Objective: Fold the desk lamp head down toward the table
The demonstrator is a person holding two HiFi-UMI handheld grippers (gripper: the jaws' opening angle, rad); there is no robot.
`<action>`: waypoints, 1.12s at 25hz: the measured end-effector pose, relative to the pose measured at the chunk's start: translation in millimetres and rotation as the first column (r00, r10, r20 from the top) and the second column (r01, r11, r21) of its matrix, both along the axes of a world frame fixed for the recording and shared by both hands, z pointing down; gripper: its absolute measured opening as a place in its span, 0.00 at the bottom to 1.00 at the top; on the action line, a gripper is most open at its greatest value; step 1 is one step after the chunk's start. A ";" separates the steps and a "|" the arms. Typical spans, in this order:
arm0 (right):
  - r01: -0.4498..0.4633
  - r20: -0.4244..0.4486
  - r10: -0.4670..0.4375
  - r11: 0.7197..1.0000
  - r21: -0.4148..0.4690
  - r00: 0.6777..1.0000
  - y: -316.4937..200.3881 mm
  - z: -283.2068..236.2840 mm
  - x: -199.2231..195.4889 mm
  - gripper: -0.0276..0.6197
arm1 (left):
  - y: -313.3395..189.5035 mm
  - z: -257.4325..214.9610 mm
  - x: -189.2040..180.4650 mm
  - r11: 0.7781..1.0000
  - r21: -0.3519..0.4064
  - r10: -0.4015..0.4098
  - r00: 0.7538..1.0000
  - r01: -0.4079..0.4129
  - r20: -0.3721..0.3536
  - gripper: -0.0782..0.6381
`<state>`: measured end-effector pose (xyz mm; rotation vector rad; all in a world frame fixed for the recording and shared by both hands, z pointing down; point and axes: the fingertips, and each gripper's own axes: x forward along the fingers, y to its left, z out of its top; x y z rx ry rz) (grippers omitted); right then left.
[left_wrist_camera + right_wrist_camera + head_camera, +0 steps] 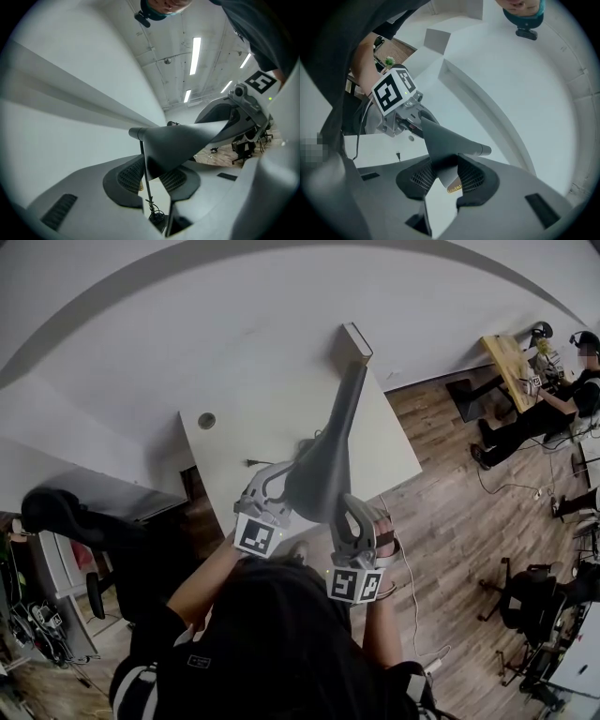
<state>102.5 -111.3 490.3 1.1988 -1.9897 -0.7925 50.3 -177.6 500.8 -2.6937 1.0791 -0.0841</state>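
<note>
A grey desk lamp head stretches over the white table, held up in front of me. My left gripper grips its near left edge. My right gripper is on its near right side. In the left gripper view the wedge of the lamp head sits between the ribbed pads of that gripper, with a thin black rod running down beside it. In the right gripper view the lamp head fills the gap of the right gripper, both pads against it.
A white block stands at the table's far edge and a round cable hole lies at its left. A black plug lies on the tabletop. A seated person and an office chair are off to the right on the wooden floor.
</note>
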 end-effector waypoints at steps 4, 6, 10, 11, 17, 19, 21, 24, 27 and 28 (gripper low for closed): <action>0.002 -0.003 -0.002 1.000 0.002 1.000 -0.6 -0.6 0.4 0.26 | 13.0 -0.8 -13.6 1.000 0.015 0.023 0.996 -0.024 0.086 0.41; 0.003 -0.003 -0.003 1.000 0.003 1.000 -1.2 -0.8 0.8 0.26 | 21.4 0.1 -19.4 0.999 0.038 0.026 0.989 -0.032 0.145 0.43; 0.007 -0.010 -0.007 1.000 0.004 1.000 -1.0 -1.3 1.3 0.26 | 41.0 -3.6 -18.7 0.981 0.151 0.063 0.931 -0.124 0.359 0.45; 0.008 -0.014 -0.008 1.000 0.004 1.000 -1.2 -1.4 1.5 0.26 | 44.3 -4.6 -16.9 0.972 0.180 0.065 0.909 -0.151 0.412 0.45; 0.008 -0.039 -0.008 1.000 0.002 0.999 -2.2 -0.2 1.8 0.26 | 53.3 -15.0 -1.1 0.905 0.329 0.021 0.801 -0.270 0.599 0.44; 0.009 -0.045 -0.009 1.000 0.001 0.999 -2.1 -0.2 1.8 0.26 | 57.8 -17.2 5.9 0.875 0.372 0.004 0.774 -0.309 0.633 0.44; 0.008 -0.050 -0.008 1.000 0.001 0.999 -1.4 -0.2 1.2 0.26 | 61.3 -16.5 11.4 0.861 0.385 0.001 0.758 -0.333 0.652 0.41; 0.007 -0.059 -0.006 1.000 0.007 0.998 -1.5 -0.7 1.0 0.25 | 63.2 -12.8 16.8 0.851 0.393 -0.004 0.744 -0.349 0.668 0.32; 0.008 -0.062 -0.008 1.000 0.009 0.998 -2.4 -0.5 1.9 0.25 | 62.7 -11.6 18.4 0.850 0.402 -0.010 0.753 -0.340 0.658 0.28; 0.009 -0.065 -0.008 1.000 0.010 0.998 -2.4 -0.1 2.3 0.25 | 62.6 -11.6 18.5 0.851 0.404 -0.011 0.757 -0.336 0.654 0.28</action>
